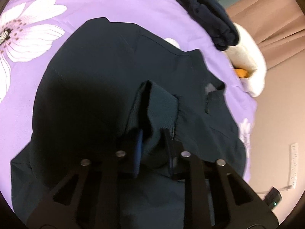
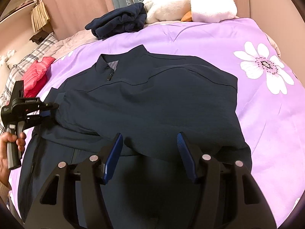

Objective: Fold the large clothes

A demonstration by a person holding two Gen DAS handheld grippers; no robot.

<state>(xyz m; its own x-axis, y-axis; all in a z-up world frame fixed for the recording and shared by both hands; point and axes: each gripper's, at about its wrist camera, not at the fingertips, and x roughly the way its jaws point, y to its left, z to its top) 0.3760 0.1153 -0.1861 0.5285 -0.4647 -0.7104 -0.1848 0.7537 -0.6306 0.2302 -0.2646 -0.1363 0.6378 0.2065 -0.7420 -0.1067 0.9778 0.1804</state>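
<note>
Each gripper [image 2: 149,143] is black with slotted arms, silver round screws and ribbed blue pads [image 2: 114,152]; the left gripper [image 2: 51,108] has a grey handle.

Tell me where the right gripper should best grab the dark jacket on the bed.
Probably the bottom hem of the dark jacket, at the loose edge just ahead of the right gripper. That edge lies raised over the layer beneath, so the open jaws could straddle it coming from the near side.
</note>
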